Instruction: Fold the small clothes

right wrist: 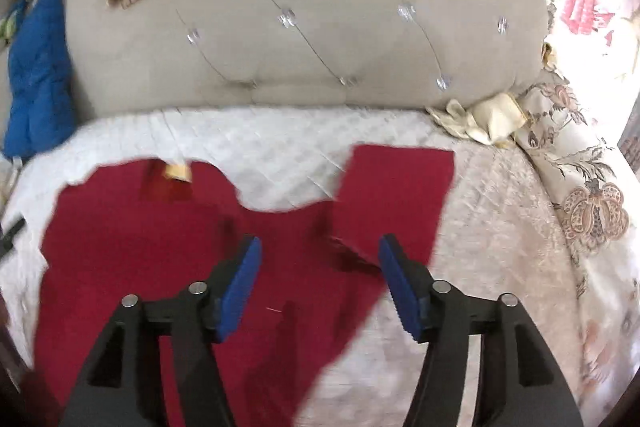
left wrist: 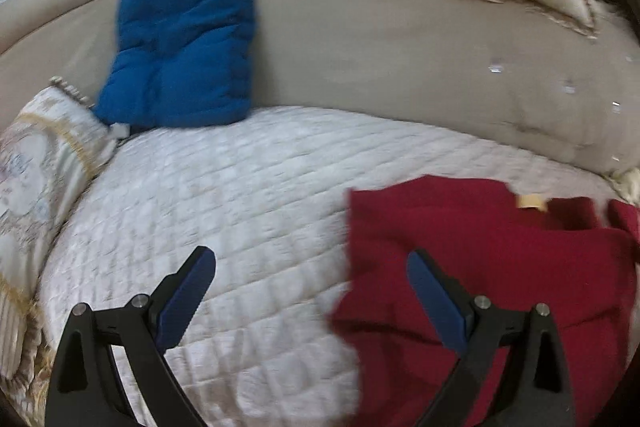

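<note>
Both grippers, left gripper [left wrist: 310, 291] and right gripper [right wrist: 320, 277], are hovering with fingers spread and grasping nothing over the red shirt [right wrist: 168, 247], which is lying flat on the near white quilt [left wrist: 224, 195], a blue cushion [left wrist: 184, 35] leaning far left against the beige headboard [right wrist: 320, 39].

Left hand-held gripper [left wrist: 310, 269] jaws spread wide, empty. Right hand-held gripper [right wrist: 320, 255] likewise, empty.
</note>
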`<state>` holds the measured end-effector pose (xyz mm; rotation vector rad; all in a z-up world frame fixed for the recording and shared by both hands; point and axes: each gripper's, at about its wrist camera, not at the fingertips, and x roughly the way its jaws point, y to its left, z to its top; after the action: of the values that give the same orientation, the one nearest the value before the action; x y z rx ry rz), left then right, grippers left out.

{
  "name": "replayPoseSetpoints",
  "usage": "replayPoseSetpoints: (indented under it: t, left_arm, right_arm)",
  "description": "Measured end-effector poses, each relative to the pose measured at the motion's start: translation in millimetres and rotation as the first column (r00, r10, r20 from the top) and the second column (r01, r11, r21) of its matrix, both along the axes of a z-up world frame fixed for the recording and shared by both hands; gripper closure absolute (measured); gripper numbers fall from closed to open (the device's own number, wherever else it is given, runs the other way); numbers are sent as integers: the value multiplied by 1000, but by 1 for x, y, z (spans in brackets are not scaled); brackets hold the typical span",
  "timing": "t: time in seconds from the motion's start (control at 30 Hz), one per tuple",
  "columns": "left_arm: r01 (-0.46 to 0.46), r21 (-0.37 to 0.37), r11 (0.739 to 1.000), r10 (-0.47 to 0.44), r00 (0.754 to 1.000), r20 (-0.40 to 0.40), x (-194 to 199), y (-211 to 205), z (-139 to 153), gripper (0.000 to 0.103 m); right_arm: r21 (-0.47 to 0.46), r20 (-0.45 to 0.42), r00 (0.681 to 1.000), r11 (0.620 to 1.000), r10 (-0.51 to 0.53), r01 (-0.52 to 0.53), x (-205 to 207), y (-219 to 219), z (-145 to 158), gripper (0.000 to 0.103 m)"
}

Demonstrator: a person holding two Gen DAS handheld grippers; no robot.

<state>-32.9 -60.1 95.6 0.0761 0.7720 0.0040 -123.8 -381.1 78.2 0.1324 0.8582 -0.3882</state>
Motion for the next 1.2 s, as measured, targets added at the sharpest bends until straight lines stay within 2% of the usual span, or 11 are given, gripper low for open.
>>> replayPoseSetpoints:
  t: [0.17, 0.2, 0.23, 0.33, 0.43, 0.7, 0.87, 0.97, 1.03, 1.1, 1.2]
  left_arm:
    - [57, -43, 997, -58, 998, -2, 8, -40, 5, 4]
    - [70, -40, 997, -71, 997, -11, 10, -49, 2, 4]
    - [87, -35, 996, -87, 996, -19, 10, -57, -1, 4]
    - [124, 8, 992, -124, 992, -31, 9, -75, -15, 4]
    - [127, 28, 991, -126, 991, -53, 10, -83, -26, 4]
    - [130, 51, 990, -127, 990, -61, 11, -88, -41, 4]
    - [140, 63, 988, -133, 986, -101, 13, -89, -55, 4]
    - [143, 77, 987, -135, 986, -102, 13, -91, -57, 4]
    - [142, 79, 987, -134, 986, -102, 13, -91, -58, 4]
    - [142, 80, 987, -134, 986, -101, 14, -91, -58, 4]
    - [142, 85, 986, -133, 986, -101, 13, -92, -59, 4]
  right_arm:
    - [-105, -88, 994, 991, 70, -79, 10, -6, -35, 65]
    - [-143, -82, 995, 987, 65, -76, 12, -12, -38, 91]
    - [-163, -84, 996, 985, 43, -56, 13, -19, -39, 103]
    - [-121, 35, 998, 991, -45, 49, -10, -51, -11, 103]
    - [-165, 110, 983, 973, -145, 162, -40, -80, 19, 103]
    - [-216, 195, 892, 870, -407, 444, -119, -165, 70, 103]
    - [-239, 111, 849, 815, -517, 528, -166, -199, 44, 103]
    - [-198, 26, 785, 766, -619, 611, -194, -221, 27, 103]
    - [-243, 37, 746, 718, -665, 652, -206, -220, 32, 96]
    - [-270, 55, 746, 710, -664, 651, -212, -211, 41, 87]
    - [-187, 81, 811, 791, -579, 583, -199, -192, 56, 86]
